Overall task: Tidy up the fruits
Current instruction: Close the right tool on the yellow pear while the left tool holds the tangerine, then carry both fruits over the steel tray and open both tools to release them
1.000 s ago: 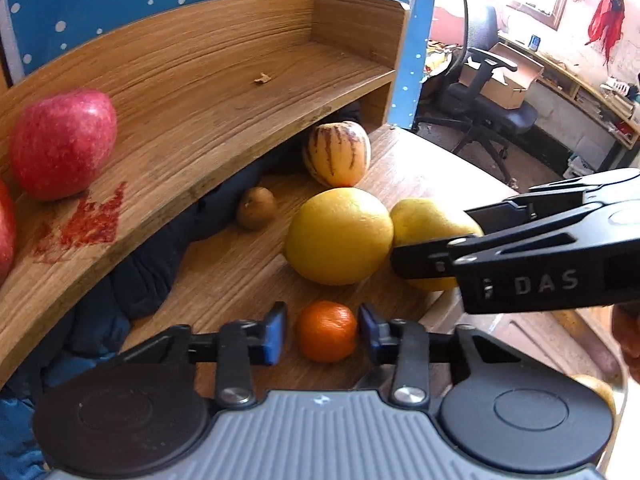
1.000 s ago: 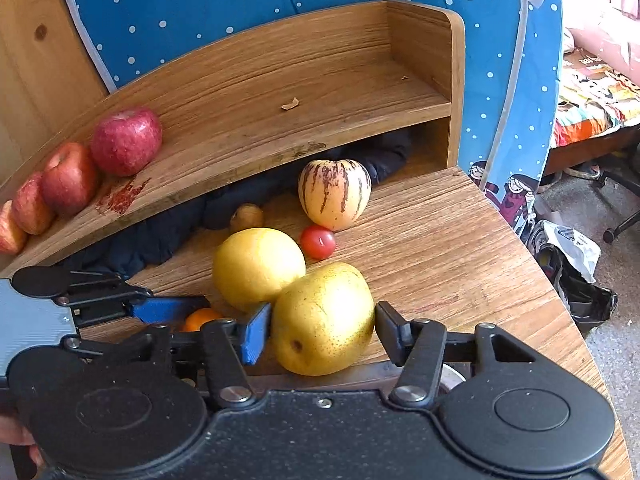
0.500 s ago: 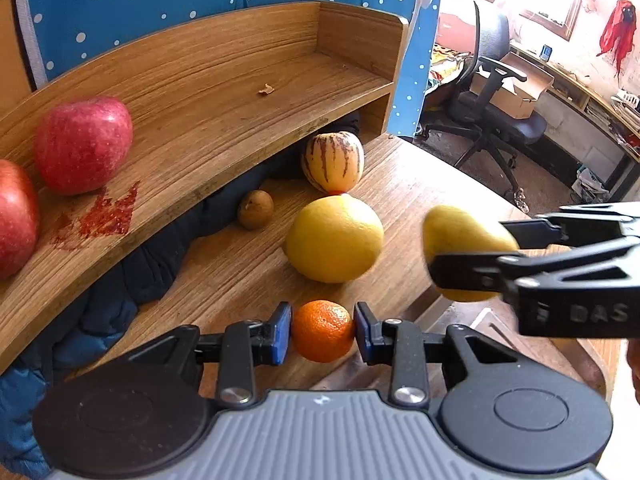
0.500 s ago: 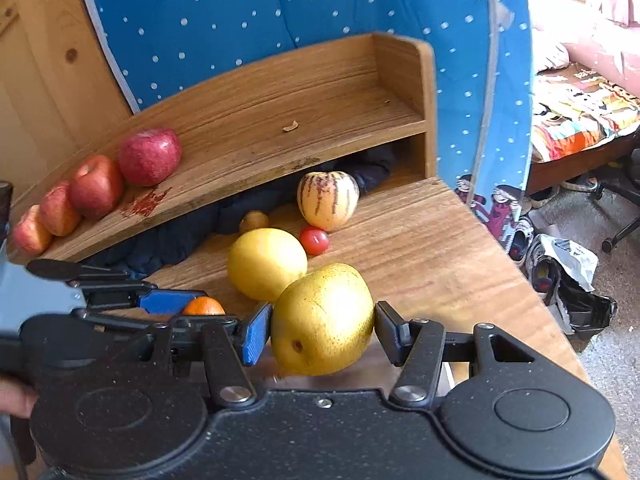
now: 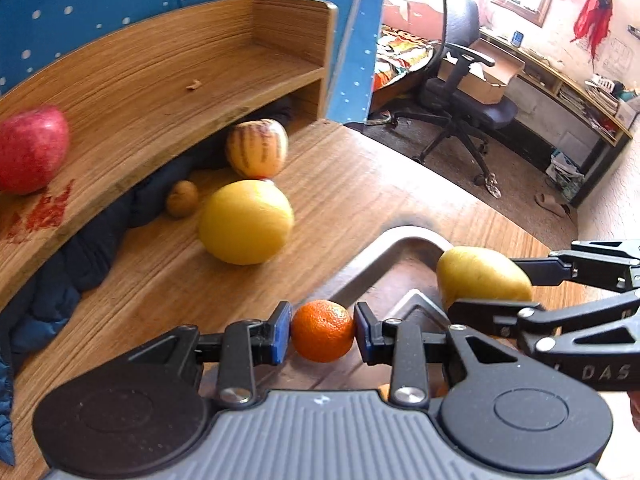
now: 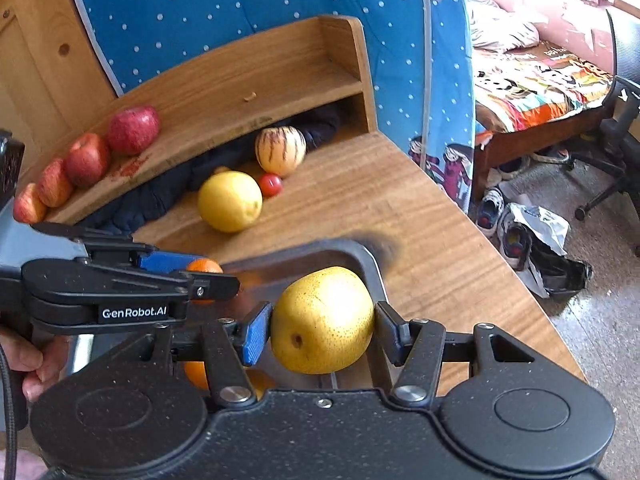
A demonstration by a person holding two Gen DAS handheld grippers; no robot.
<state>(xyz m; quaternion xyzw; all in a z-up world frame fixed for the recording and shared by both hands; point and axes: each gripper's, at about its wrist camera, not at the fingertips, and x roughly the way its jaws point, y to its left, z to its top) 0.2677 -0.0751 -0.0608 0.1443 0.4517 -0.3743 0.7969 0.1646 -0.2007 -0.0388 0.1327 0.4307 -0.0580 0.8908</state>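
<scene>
My left gripper (image 5: 322,330) is shut on a small mandarin (image 5: 320,334), held in the air over a metal tray (image 5: 404,236). Between the pads of my right gripper (image 6: 324,326) sits a yellow pear (image 6: 320,316), gripped and hanging above the same tray (image 6: 362,250). In the left wrist view the pear (image 5: 480,276) and right gripper (image 5: 484,286) show at the right. In the right wrist view the left gripper (image 6: 208,270) and mandarin (image 6: 203,266) show at the left. More oranges (image 6: 196,372) lie in the tray below.
On the wooden table lie a large yellow citrus (image 6: 230,201), a tomato (image 6: 271,185), a striped melon (image 6: 281,150) and a kiwi (image 5: 182,199). Several red apples (image 6: 133,129) line the curved shelf (image 6: 256,76). Dark cloth (image 6: 152,196) fills the space under it. An office chair (image 5: 460,100) stands beyond the table.
The left gripper closed on the mandarin and lifted it. Both grippers pulled back from the fruit pile and now hold their fruits over the metal tray.
</scene>
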